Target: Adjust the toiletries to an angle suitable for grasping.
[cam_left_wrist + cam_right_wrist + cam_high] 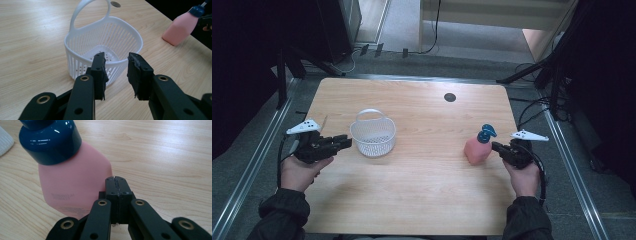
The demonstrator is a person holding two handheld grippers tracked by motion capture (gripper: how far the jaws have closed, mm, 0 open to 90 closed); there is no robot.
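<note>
The wooden surface [422,180] takes up the middle of the high view, with a small dark round hole [450,97] toward its upper right. Left of centre stands a white slotted basket [373,135] with an arched handle, upright. At the right of the frame stands a pink bottle [475,149] with a dark blue pump cap [486,133]; in the right gripper view there is faint printed text low on its side, too small and blurred to read. The left gripper [343,142], at the left of the frame, points at the basket with its jaws parted and nothing between them. The right gripper [495,146] sits just beside the bottle, jaws pressed together, gripping nothing.
</note>
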